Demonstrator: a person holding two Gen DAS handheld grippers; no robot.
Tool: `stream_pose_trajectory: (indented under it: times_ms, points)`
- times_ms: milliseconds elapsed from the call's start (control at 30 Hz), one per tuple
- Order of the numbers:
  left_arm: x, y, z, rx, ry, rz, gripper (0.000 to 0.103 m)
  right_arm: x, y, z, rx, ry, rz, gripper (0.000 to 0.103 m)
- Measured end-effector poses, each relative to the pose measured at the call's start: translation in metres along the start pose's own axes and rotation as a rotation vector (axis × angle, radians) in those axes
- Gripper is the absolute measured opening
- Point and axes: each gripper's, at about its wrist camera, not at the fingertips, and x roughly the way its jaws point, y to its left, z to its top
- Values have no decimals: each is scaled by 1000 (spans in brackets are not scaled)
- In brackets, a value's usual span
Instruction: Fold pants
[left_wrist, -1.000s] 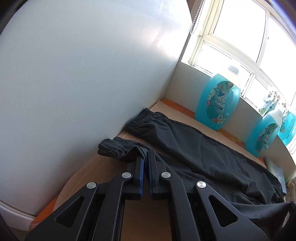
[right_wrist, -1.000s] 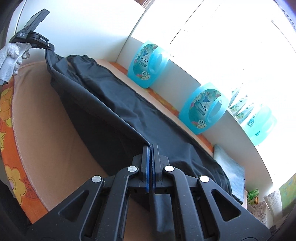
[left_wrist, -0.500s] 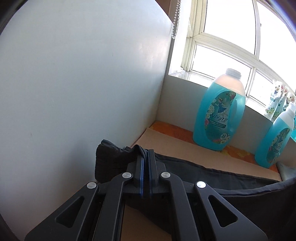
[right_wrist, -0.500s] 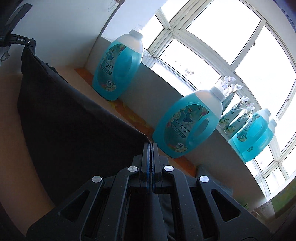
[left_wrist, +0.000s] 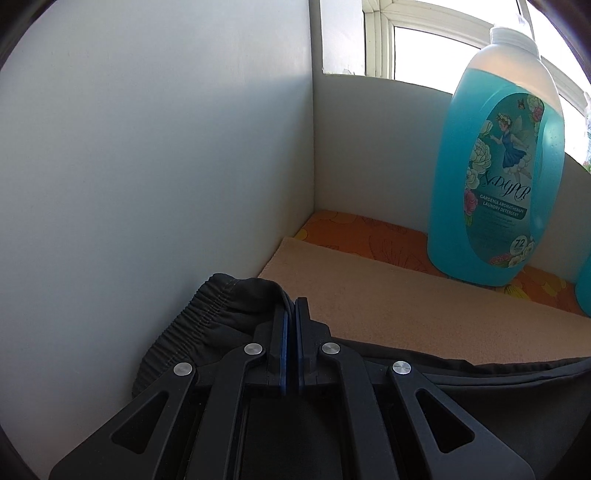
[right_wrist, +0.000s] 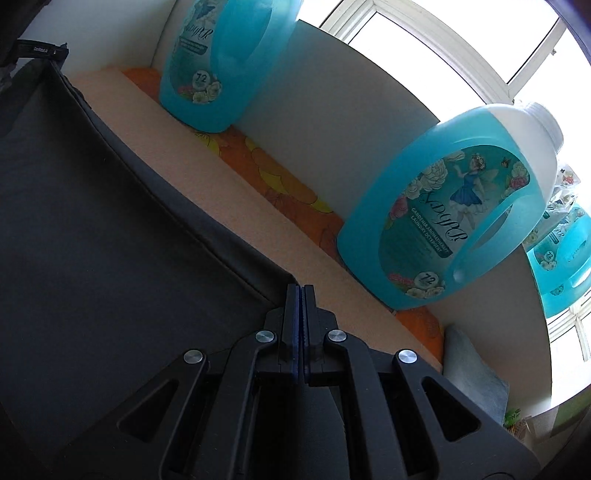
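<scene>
We hold the black pants (right_wrist: 110, 229) stretched over the tan mat (left_wrist: 424, 295). Our left gripper (left_wrist: 290, 321) pinches the cuff end and our right gripper (right_wrist: 300, 295) pinches the far edge, both jaws squeezed tight. The big blue bottles (right_wrist: 436, 221) stand near; we might bump one. The cloth could maybe slip out.

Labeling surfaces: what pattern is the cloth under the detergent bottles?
Orange cloth with yellow flower print, clearest in the right wrist view.
</scene>
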Motion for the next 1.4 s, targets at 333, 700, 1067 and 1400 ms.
stream_pose_trajectory:
  times_ms: [333, 700, 1067, 1400]
  points:
    - [20, -15, -3, 59, 29, 52, 6, 29, 4, 4, 6, 54, 32, 1]
    - [-33, -17, 9, 105, -62, 42, 44, -64, -42, -12, 194, -92, 80, 51]
    - [-129, -46, -17, 215, -154, -153, 49, -190, -104, -141, 372, -113, 29, 51]
    - [-197, -123, -85, 427, -121, -407, 49, -247, -117, -285, 533, -12, 20, 51]
